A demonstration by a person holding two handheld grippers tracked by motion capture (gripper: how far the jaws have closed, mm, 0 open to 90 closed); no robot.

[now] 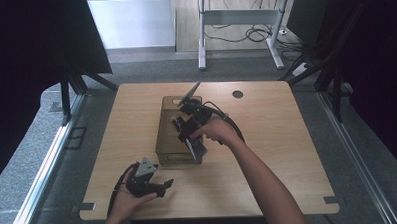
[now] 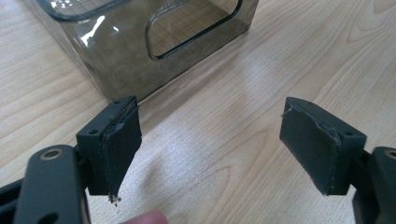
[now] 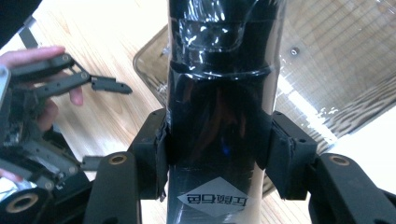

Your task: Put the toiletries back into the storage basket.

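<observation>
Left gripper [image 1: 164,185] sits low at the near edge of the table [image 1: 288,154], jaws spread wide, nothing between them. In the left gripper view it looks across bare wood at the smoky plastic bin [image 2: 140,46] with a handle cutout, near but apart.

Right gripper [image 3: 215,154] is clamped on a black foil-wrapped pack [image 3: 219,93], pads pressing both flanks, white label showing at the base. In the high view the pack [image 1: 197,148] hangs over the near right corner of the bin [image 1: 170,153], tilted, not inside.

Step, as I read it: carrying the pack at the bin, either loading or just pulled out; frames don't settle which. If loading, next move needs the pack lined up with the bin's long axis, lowered clear of the rim, then released. Bin is light and unheld, so a nudge could slide it; left gripper is free to brace it.

Surface: light wood-grain tabletop with a cable grommet [image 1: 237,94] at the far side. Beyond: grey carpet, a white desk frame [image 1: 239,38] with loose cables, dark curtains on both sides.
</observation>
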